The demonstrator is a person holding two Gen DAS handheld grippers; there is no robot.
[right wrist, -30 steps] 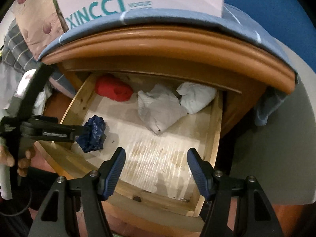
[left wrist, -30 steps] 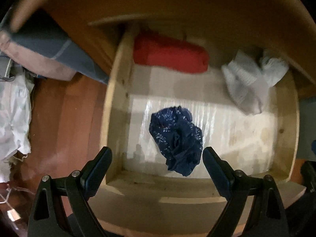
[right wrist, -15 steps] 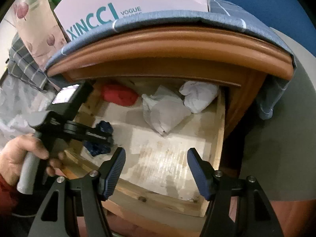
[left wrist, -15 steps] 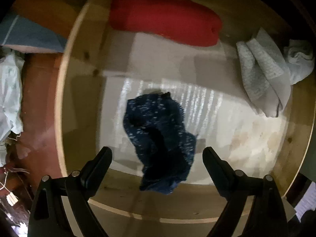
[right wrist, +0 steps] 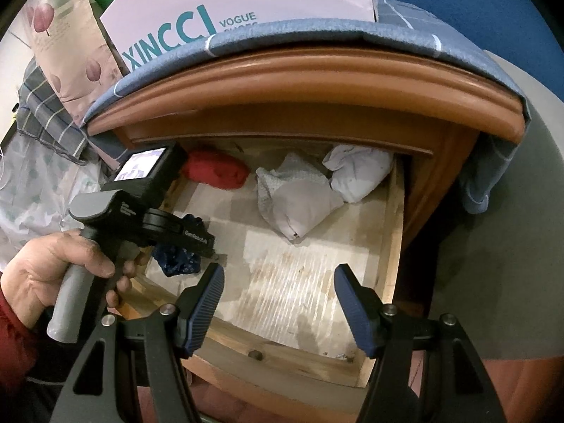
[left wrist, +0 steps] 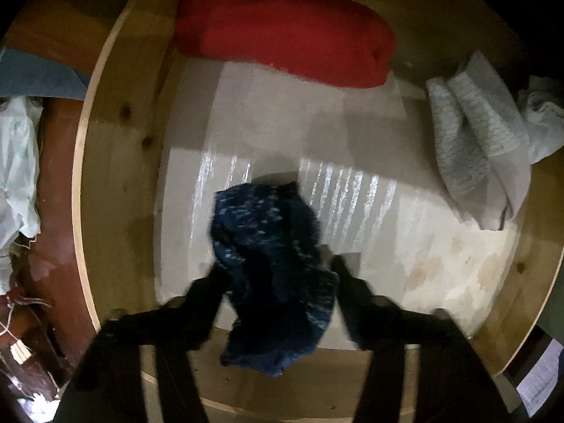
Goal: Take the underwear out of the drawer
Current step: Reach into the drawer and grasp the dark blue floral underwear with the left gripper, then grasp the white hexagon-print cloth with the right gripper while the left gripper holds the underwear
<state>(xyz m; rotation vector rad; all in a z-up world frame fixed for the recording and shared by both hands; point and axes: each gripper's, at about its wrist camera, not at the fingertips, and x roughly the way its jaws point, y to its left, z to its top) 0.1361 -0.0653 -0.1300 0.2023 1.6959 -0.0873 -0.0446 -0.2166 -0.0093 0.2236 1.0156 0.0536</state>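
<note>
The dark blue patterned underwear (left wrist: pixel 271 282) lies crumpled at the front left of the open wooden drawer (left wrist: pixel 116 162). My left gripper (left wrist: pixel 278 275) is down in the drawer with a blurred finger on each side of the underwear, closing around it. In the right wrist view the left gripper's body covers most of the underwear (right wrist: pixel 178 261). My right gripper (right wrist: pixel 278 303) is open and empty, held above the drawer's front edge (right wrist: pixel 282 356).
A red rolled cloth (left wrist: pixel 282 31) lies at the drawer's back left, a grey folded garment (left wrist: pixel 476 141) and a white one (right wrist: pixel 359 169) at the back right. The nightstand top (right wrist: pixel 317 81) overhangs the drawer, with a blue cloth and a box on it.
My left gripper has dropped into the drawer onto the blue underwear, and its fingers have moved inward around it. The right gripper has drawn back a little and stays open.
</note>
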